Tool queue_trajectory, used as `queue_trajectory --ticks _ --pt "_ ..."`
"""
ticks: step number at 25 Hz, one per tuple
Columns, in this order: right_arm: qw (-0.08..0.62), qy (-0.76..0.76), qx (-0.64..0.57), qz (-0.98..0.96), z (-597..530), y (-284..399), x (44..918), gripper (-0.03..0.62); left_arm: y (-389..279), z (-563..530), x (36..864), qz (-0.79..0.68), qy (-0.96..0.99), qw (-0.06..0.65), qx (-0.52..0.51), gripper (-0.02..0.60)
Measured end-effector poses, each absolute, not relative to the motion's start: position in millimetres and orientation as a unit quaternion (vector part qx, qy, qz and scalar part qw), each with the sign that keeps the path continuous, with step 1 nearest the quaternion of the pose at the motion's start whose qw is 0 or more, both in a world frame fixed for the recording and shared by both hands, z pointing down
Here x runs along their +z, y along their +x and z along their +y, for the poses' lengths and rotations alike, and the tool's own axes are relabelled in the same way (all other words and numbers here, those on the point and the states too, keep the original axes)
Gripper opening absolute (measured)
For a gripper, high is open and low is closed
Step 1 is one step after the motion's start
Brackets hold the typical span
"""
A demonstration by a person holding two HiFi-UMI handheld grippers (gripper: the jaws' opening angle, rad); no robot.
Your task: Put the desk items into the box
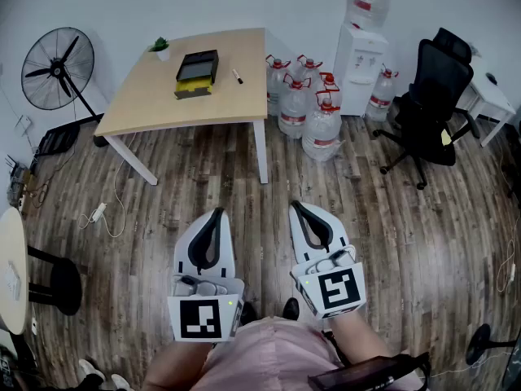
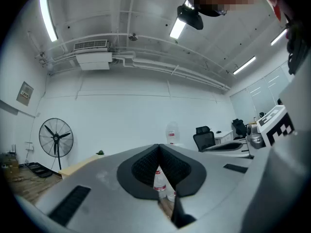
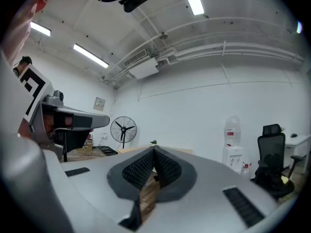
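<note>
Counts: one table (image 1: 163, 108). On it sit one black box (image 1: 197, 65), one marker (image 1: 237, 76) just right of the box, and one potted plant (image 1: 160, 48) at the far corner. I count six water jugs (image 1: 323, 125) on the floor, but they overlap, so I'm not certain. The box sits on something yellow and I can't tell what; its inside is unreadable. Left gripper (image 1: 216, 213) and right gripper (image 1: 295, 207) both have their tips pressed together with nothing between them. Both are low over the floor, well apart from the table.
</note>
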State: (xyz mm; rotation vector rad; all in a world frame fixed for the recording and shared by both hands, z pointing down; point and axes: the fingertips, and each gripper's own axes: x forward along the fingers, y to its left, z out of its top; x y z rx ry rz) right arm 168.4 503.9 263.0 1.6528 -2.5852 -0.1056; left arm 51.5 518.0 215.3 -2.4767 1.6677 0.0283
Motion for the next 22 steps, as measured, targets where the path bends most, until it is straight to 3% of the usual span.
queue_trajectory --ticks 12,18,22 --pt "0.021 0.519 -0.028 -0.854 507.5 203.1 266.9 0.002 90.1 521.9 222.6 0.567 -0.821 0.071 0.001 0.011" --pt "0.015 0.5 -0.022 -0.866 504.0 215.6 274.3 0.087 99.3 521.8 226.5 0.58 -0.811 0.074 -0.004 0.011" --pt "0.023 0.496 -0.019 -0.868 494.5 212.2 281.2 0.099 92.8 514.4 237.7 0.587 -0.807 0.059 -0.013 0.011"
